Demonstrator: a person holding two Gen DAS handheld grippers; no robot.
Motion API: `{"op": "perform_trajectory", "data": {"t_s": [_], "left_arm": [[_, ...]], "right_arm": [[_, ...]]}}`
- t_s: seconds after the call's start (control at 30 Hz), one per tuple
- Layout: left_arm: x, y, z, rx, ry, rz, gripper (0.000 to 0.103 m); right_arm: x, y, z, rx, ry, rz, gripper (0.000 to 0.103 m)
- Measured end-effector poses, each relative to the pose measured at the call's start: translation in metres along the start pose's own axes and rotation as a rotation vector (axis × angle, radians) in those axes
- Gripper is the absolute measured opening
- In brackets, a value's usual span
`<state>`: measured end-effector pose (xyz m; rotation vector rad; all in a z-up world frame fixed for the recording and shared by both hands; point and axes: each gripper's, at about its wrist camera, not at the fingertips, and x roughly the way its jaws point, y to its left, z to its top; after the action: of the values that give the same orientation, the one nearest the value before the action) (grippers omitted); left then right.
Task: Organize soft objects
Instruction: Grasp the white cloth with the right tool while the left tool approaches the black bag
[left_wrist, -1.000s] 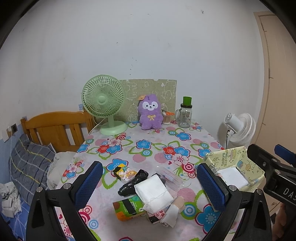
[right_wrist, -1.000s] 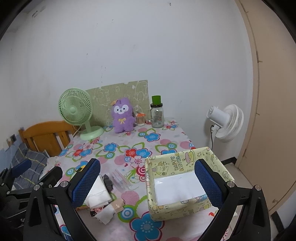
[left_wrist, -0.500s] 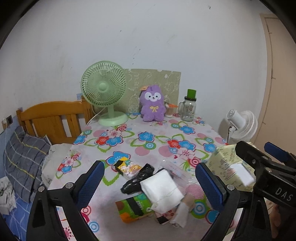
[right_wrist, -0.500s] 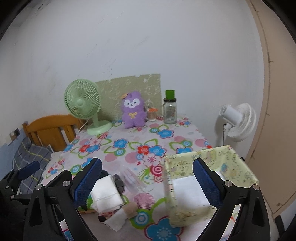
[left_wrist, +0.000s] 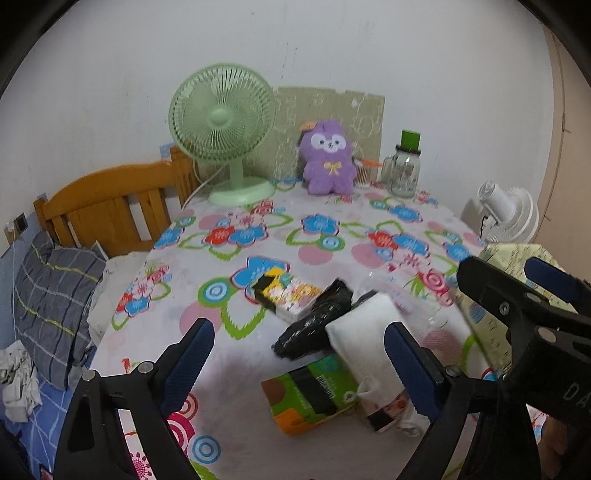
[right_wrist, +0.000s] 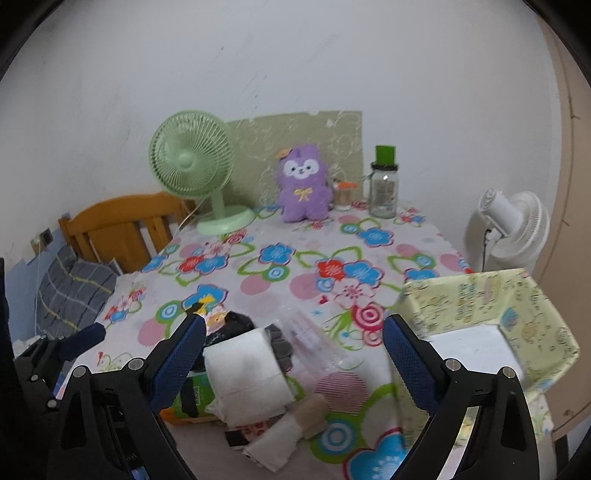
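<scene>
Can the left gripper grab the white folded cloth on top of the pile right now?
Probably yes. The left gripper is open, and the white folded cloth lies on top of the pile just ahead, by its right finger, with nothing over it.

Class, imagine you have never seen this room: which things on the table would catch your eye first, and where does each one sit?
The bright flower-patterned tablecloth strikes first. At its far edge, against the wall, a purple plush toy sits upright with a pale green desk fan to its left. Nearer the camera lies a jumble of small packets topped by a folded white cloth, with a yellow patterned box to its right.
</scene>
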<state>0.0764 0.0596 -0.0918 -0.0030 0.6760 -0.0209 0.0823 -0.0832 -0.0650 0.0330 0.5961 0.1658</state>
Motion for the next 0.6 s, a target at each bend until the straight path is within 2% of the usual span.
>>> {"op": "perform_trajectory", "data": {"t_s": [0.37, 0.6], "left_arm": [[0.037, 0.015, -0.019, -0.012, 0.1, -0.035, 0.094], [0.053, 0.02, -0.027, -0.018, 0.135, -0.054, 0.094]], "right_arm": [[0.053, 0.024, -0.018, -0.029, 0.132, 0.044, 0.097], [0.077, 0.036, -0.028, -0.055, 0.201, 0.057, 0.096]]}}
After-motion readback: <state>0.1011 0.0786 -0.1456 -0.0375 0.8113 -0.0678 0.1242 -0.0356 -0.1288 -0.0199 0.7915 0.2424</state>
